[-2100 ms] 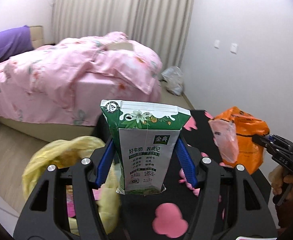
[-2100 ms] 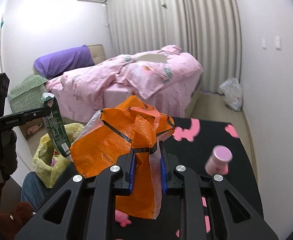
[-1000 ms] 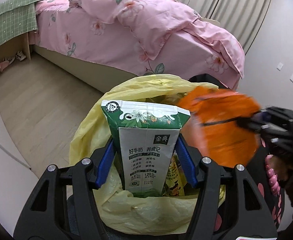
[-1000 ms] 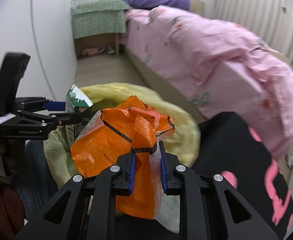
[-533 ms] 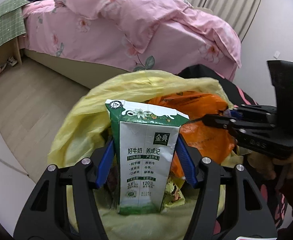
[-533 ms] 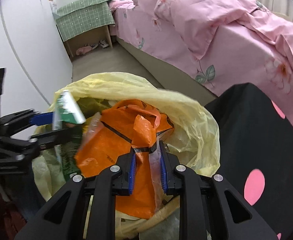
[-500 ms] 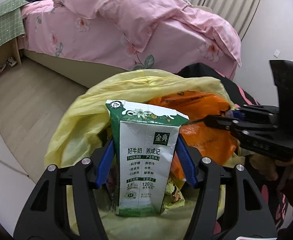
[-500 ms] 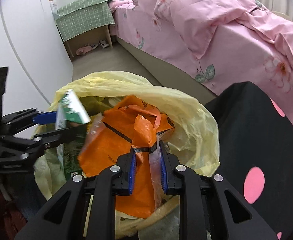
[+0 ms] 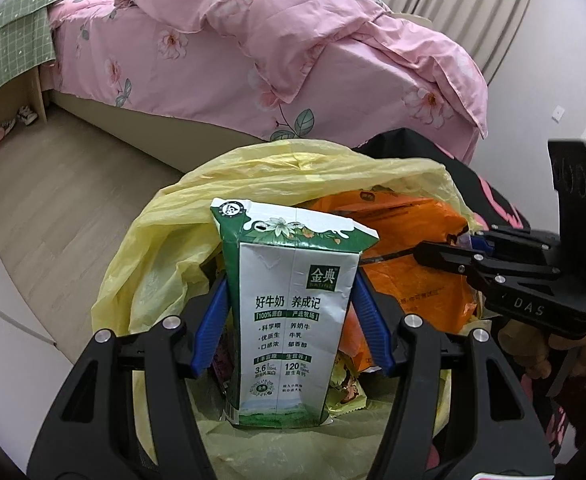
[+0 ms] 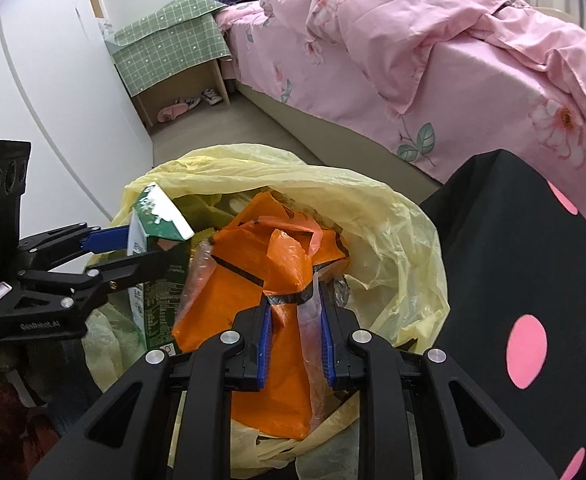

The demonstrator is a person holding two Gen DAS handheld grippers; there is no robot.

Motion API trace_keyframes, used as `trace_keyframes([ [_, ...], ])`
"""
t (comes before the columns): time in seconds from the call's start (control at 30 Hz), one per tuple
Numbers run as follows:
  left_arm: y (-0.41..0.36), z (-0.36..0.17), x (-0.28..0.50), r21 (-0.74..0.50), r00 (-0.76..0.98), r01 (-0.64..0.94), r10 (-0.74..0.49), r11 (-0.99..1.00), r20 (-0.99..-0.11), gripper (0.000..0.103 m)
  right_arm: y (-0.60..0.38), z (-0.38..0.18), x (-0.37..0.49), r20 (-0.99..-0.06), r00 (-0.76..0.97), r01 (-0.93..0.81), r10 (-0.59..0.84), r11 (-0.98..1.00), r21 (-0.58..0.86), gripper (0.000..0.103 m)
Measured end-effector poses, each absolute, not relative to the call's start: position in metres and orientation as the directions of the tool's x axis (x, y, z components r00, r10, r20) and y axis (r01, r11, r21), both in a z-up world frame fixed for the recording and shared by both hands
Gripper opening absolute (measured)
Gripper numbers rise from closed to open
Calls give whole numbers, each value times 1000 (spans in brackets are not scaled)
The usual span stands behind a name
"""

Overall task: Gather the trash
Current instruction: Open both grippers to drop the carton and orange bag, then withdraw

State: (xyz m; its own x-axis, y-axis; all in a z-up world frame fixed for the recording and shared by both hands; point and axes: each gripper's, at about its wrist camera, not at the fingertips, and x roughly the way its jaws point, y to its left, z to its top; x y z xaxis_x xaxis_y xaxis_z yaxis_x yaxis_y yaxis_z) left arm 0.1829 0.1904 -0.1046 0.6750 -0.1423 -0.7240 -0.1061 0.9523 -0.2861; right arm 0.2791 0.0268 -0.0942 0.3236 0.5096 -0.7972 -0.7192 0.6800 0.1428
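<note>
A green-and-white milk carton (image 9: 289, 312) stands upright in my left gripper (image 9: 291, 312), which is shut on it and holds it inside the mouth of a yellow trash bag (image 9: 165, 248). My right gripper (image 10: 293, 332) holds a crumpled orange plastic bag (image 10: 253, 280) down in the same yellow bag (image 10: 405, 236); its jaws have parted slightly and the plastic still lies between the pads. The carton (image 10: 153, 224) and left gripper (image 10: 133, 248) show at the left of the right wrist view. The right gripper (image 9: 445, 252) and orange bag (image 9: 413, 280) show at the right of the left wrist view.
A bed with a pink floral duvet (image 9: 273, 52) stands behind the bag. A black cloth with pink shapes (image 10: 533, 280) covers the surface to the right. A green-checked nightstand (image 10: 169, 56) and wood floor (image 9: 53, 184) lie to the left. Wrappers (image 9: 347, 388) lie inside the bag.
Both grippers swung from the black table over to the yellow bag and lowered their items into it. In the last half second the right jaws have parted a little around the orange bag.
</note>
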Motion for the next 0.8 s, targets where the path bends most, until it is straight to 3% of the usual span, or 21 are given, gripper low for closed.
trace_keyframes([
  [0.3,198,-93,169,-386,690,-130,-196,913,-697,59,10,-88,267,-764,347,-706,543,688,168,23],
  [0.37,197,-87,168,-400,696,-118,-212,909,-686,65,7,-82,263,-750,361,-711,555,684,163,38],
  [0.57,186,-56,158,-376,734,-96,-189,922,-653,93,-16,-59,248,-708,422,-689,566,708,155,40],
  [0.8,146,-18,109,-257,792,-131,-55,957,-608,94,-68,-23,184,-646,518,-647,561,751,132,40],
])
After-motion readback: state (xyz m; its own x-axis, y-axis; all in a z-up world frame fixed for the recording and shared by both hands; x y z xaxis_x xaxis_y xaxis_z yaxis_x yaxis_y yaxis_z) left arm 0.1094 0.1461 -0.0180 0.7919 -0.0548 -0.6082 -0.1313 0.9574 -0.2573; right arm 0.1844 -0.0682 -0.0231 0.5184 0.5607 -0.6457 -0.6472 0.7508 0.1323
